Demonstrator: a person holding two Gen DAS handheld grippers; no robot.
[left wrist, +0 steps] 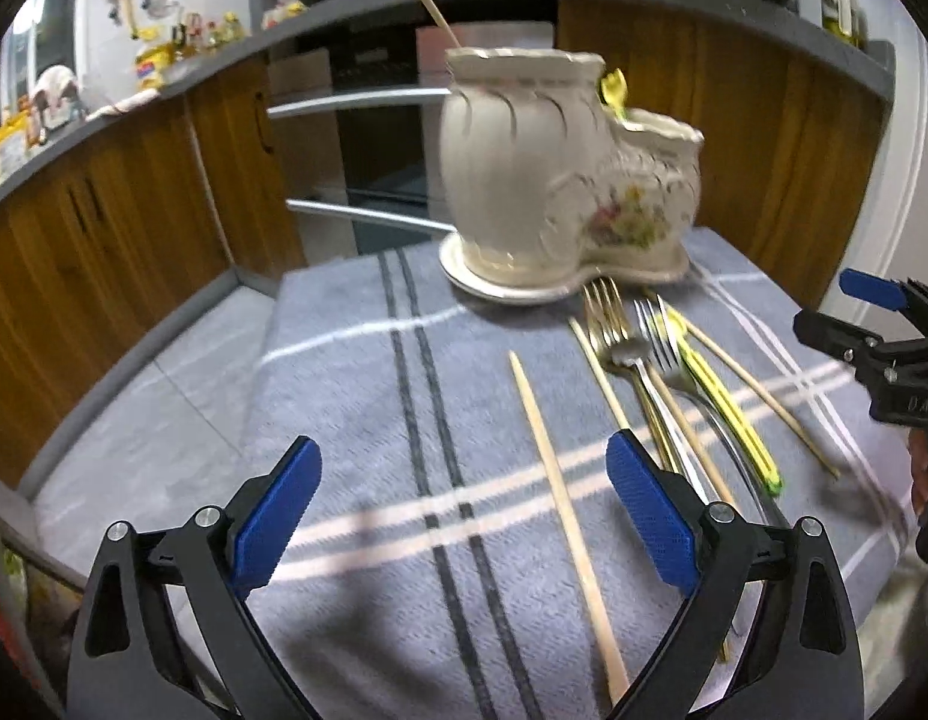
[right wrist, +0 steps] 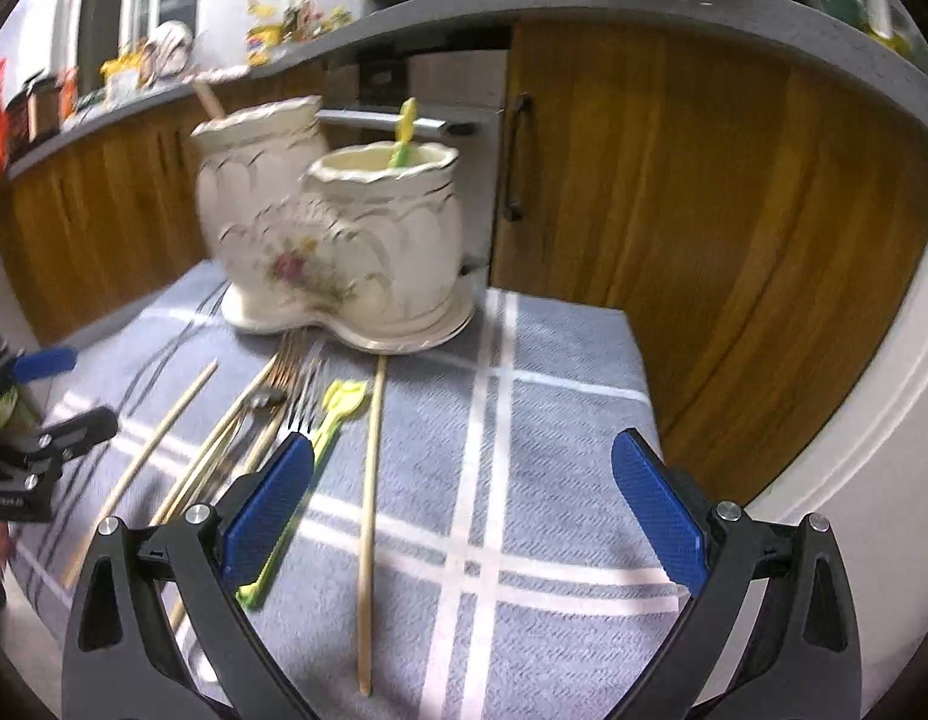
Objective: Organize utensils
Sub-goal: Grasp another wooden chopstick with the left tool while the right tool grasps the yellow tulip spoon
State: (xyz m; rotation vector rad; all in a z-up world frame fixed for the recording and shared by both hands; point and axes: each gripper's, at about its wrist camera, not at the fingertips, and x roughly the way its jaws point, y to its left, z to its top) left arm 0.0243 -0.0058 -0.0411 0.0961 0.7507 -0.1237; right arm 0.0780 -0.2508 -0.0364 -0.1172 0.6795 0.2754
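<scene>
Sorting partly done: loose chopstick (left wrist: 563,498) being approached by left gripper (left wrist: 464,522), jaws wide, empty; right gripper (right wrist: 473,516) likewise wide. Next: closing on chopstick, lifting toward ceramic holder (left wrist: 554,174) at cloth's far edge.

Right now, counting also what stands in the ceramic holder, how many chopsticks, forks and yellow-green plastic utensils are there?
Wooden chopsticks: 5 (4 on the cloth, 1 in the ceramic holder)
Forks: 2 (1 gold, 1 silver)
Yellow-green plastic utensils: 2 (1 on the cloth, 1 in the holder)
Total: 9
The pile overlaps, so the chopstick count is my best reading.
</scene>
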